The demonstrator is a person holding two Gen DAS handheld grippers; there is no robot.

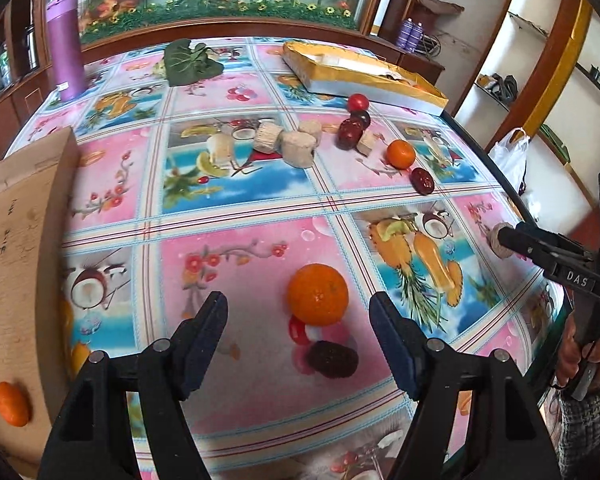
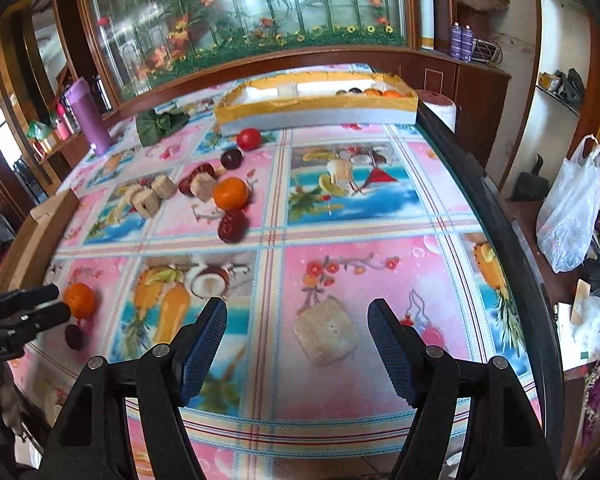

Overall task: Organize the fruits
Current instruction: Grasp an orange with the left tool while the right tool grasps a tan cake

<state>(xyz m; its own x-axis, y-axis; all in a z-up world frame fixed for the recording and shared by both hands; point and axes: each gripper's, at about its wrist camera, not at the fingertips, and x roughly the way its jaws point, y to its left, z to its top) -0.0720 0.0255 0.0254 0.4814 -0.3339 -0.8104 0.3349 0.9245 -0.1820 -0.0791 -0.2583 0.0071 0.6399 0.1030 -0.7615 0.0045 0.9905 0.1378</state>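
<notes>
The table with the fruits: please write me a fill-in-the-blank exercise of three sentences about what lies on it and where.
1. Between the left hand-held gripper's open jaws lies an orange-coloured ____.
2. The pale block lies in front of the ____ hand-held gripper.
3. The tall bottle at the table's far corner is ____ in colour.

Missing words: tangerine; right; purple

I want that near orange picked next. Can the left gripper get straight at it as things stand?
Probably yes. The left gripper has its jaws open with the orange right between and ahead of them on the table. Only a dark fruit lies just in front of it.
</notes>
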